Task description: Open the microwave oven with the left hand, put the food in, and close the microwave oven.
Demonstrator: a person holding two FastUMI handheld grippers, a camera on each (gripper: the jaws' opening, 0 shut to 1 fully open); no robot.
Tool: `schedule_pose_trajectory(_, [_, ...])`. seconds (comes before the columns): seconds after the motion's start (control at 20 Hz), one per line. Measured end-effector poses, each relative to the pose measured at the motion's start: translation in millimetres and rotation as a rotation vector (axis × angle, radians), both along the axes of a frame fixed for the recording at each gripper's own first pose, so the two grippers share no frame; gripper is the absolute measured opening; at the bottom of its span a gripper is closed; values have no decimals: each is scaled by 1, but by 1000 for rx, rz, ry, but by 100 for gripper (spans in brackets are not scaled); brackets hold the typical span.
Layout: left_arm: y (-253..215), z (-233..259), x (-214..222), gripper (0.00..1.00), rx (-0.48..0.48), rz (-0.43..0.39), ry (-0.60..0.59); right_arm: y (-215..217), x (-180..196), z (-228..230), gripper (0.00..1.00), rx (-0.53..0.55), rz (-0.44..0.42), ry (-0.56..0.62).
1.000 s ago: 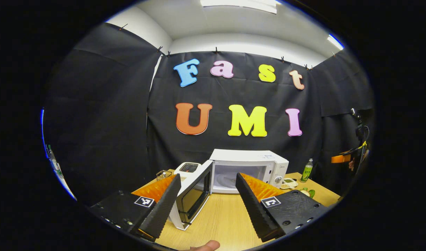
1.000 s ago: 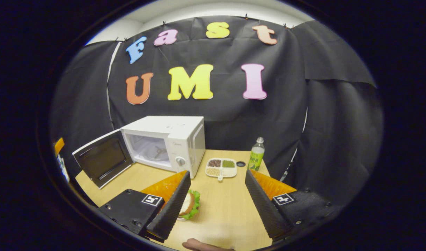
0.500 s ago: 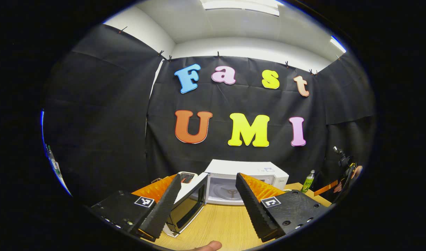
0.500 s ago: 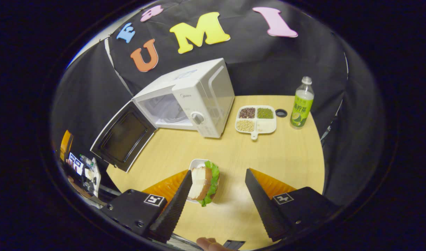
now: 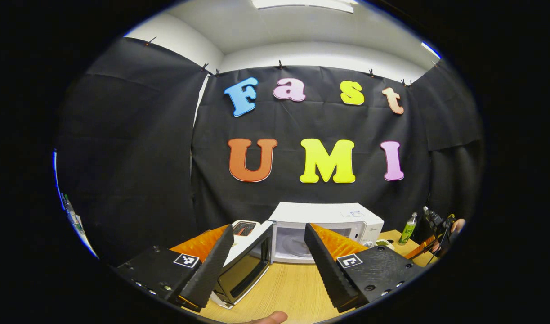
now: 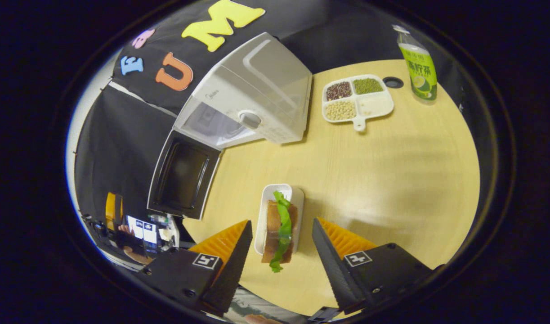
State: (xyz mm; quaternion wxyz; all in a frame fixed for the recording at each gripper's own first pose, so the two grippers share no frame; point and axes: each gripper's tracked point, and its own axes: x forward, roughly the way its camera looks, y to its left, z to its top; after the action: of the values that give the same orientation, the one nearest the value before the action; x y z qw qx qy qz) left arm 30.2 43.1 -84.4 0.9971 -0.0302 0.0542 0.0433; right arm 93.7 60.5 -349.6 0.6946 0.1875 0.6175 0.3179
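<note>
Since the right gripper (image 6: 281,252) hangs open straight above the sandwich (image 6: 279,229), its long axis runs between the fingers.

microwave (image 6: 252,96) | front brand mark: blurred | readable text: none

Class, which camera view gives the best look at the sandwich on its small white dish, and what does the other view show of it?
The right gripper view: the sandwich lies in full sight from above on its white dish, between the open right gripper fingers. In the left gripper view I cannot make it out; the open left gripper faces the microwave.
</note>
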Motion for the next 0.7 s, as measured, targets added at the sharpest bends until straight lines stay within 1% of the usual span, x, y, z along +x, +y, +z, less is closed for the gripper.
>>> schedule_pose_trajectory(0.05, [-1, -1, 0, 95, 0, -1, 3, 1, -4, -4, 84, 15, 4, 28])
schedule_pose_trajectory(0.1, [0, -2, 1, 84, 3, -1, 2, 2, -9, -6, 81, 29, 9, 53])
schedule_pose_trajectory(0.15, [1, -2, 1, 95, 6, 1, 0, 2, -11, -8, 68, 41, 9, 77])
schedule_pose_trajectory(0.25, [-2, -2, 0, 95, 4, -9, -2, 3, -13, -10, 60, 70, -2, 110])
schedule_pose_trajectory(0.35, [-7, -5, -1, 95, -3, -25, 6, 4, -15, -11, 46, 89, -24, 147])
schedule_pose_trajectory(0.4, [-8, -6, -2, 95, -3, -30, 8, 4, -17, -11, 30, 88, -25, 149])
schedule_pose_trajectory(0.45, [-8, -7, -3, 95, -2, -32, 9, 4, -17, -9, 32, 83, -13, 139])
schedule_pose_trajectory(0.5, [-8, -8, -4, 95, 0, -35, 8, 3, -18, -6, 29, 77, 2, 117])
schedule_pose_trajectory(0.55, [-8, -8, -5, 95, -1, -39, 8, 3, -17, -2, 37, 66, 10, 92])
schedule_pose_trajectory(0.6, [-7, -9, -6, 95, -1, -42, 7, 2, -18, 4, 37, 51, 19, 57])
schedule_pose_trajectory(0.65, [-6, -9, -7, 95, 0, -46, 7, 1, -18, 10, 29, 32, 31, 15])
schedule_pose_trajectory(0.7, [-5, -10, -9, 95, 4, -49, 6, 0, -18, 17, 29, 15, 38, -23])
